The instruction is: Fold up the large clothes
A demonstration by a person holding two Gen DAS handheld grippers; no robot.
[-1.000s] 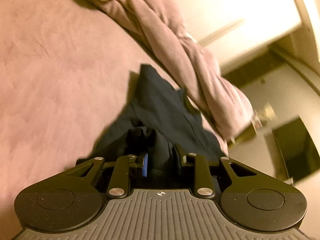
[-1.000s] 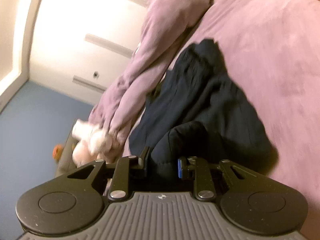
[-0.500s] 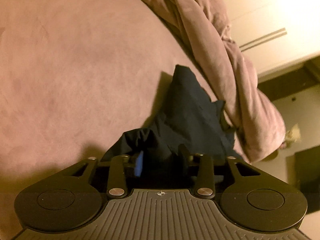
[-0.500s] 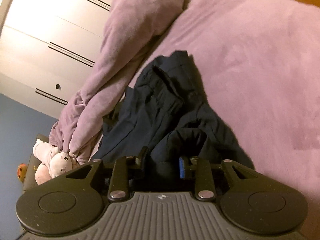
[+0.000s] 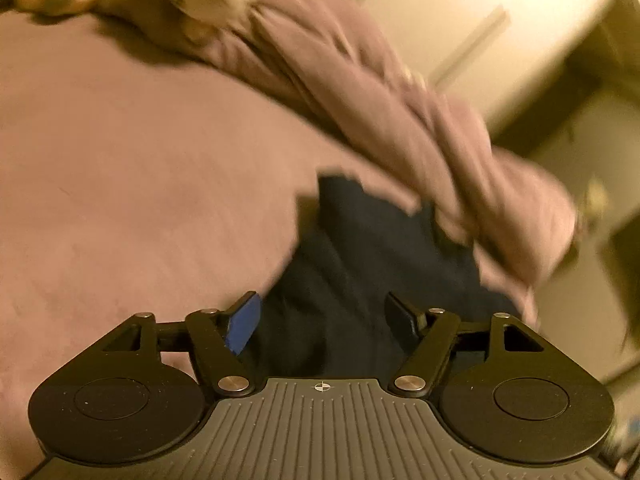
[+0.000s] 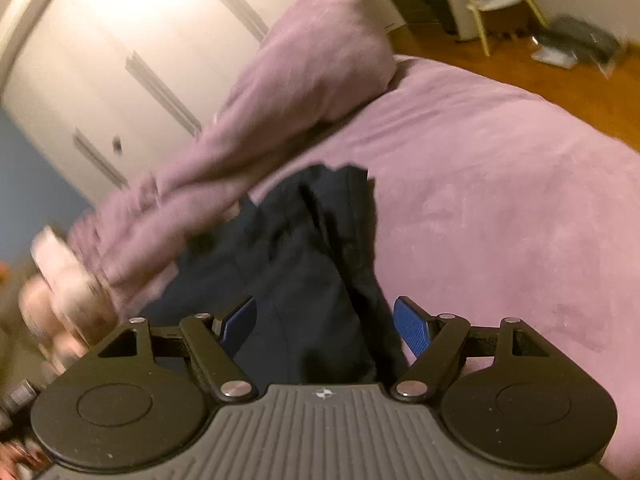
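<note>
A dark navy garment (image 5: 360, 264) lies crumpled on the pink bed cover (image 5: 140, 200), its far end against a rolled pink blanket. It also shows in the right wrist view (image 6: 312, 264). My left gripper (image 5: 322, 322) is open, its fingers spread on either side of the near end of the cloth. My right gripper (image 6: 326, 326) is open too, spread over the other near part of the garment. Neither pinches the fabric. Both views are blurred by motion.
A rolled pink blanket (image 5: 400, 120) runs along the bed's far side, also seen in the right wrist view (image 6: 280, 112). A plush toy (image 6: 60, 280) lies at its end. White wardrobe doors (image 6: 120, 60) stand behind. A wooden floor (image 6: 540, 72) and a chair are beyond the bed.
Both grippers were shut on bunches of the navy garment; now both have opened wide and let the cloth go. Both cameras have swung, blurring the views.
</note>
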